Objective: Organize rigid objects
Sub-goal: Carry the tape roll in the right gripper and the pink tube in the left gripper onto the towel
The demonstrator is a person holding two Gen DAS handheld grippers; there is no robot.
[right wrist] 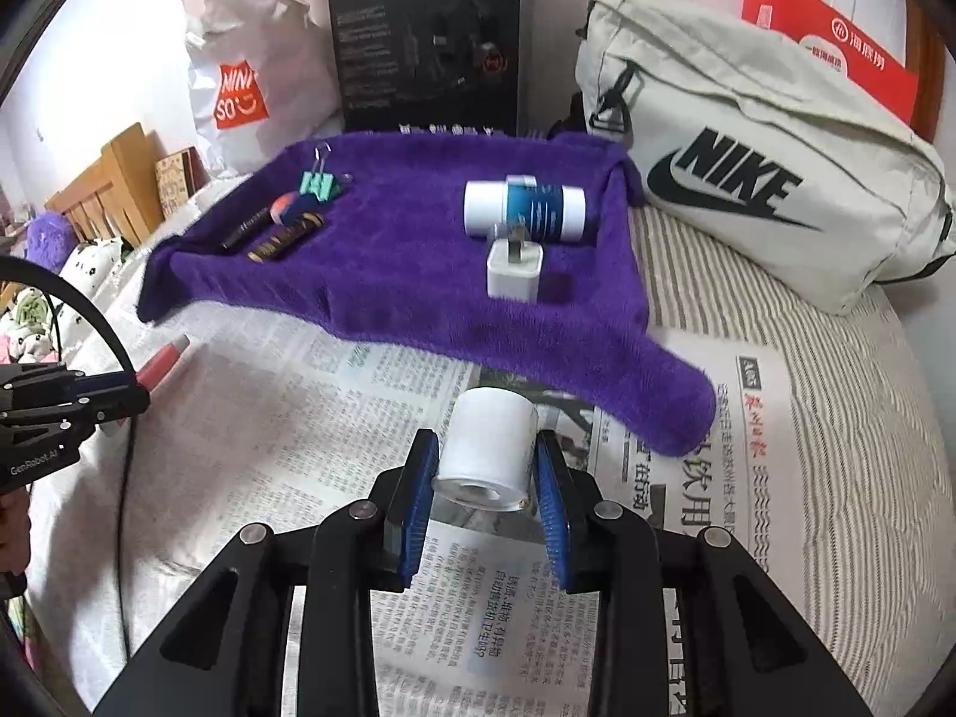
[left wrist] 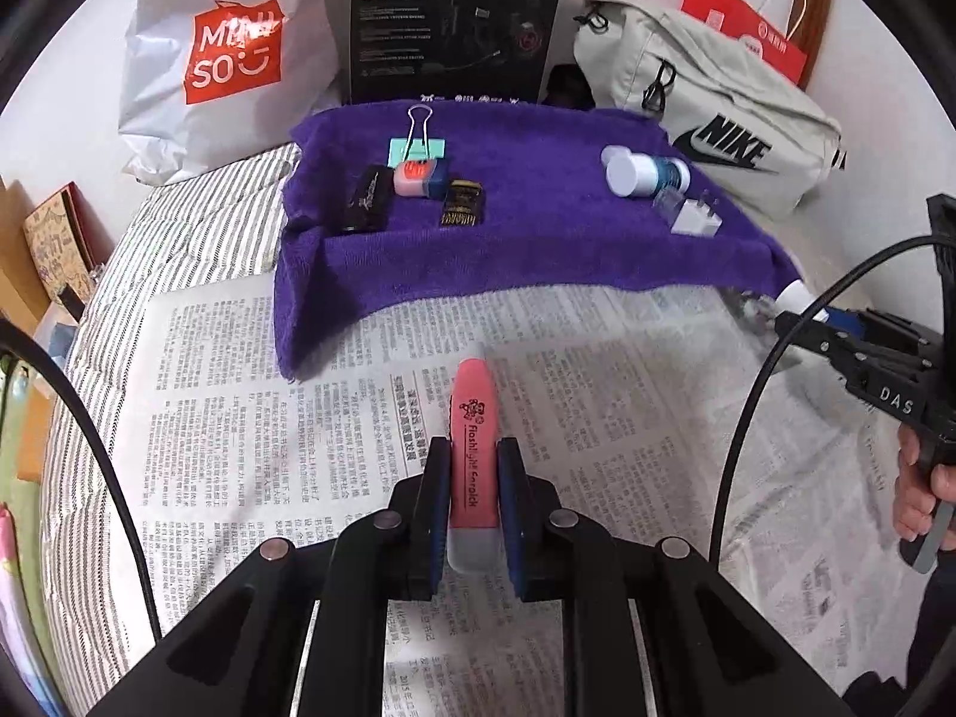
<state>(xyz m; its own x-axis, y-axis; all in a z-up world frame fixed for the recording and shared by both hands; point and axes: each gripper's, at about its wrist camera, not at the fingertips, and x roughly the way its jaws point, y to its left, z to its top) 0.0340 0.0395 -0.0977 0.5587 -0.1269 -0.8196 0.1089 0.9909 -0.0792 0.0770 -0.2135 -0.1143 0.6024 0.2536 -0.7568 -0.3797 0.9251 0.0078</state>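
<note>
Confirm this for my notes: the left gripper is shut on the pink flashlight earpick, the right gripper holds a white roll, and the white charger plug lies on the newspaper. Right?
One detail is wrong. The white charger plug lies on the purple towel, not the newspaper, as the right wrist view shows. The rest stands: the left gripper is shut on the pink flashlight earpick, and the right gripper holds the white roll.

Right gripper (right wrist: 485, 466) jaws clamp white roll (right wrist: 487, 451) above newspaper (right wrist: 657, 538), near purple towel (right wrist: 418, 275).

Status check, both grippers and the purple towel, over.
Left gripper shut on pink flashlight. Right gripper shut on white bottle. Purple towel ahead, path clear.
</note>
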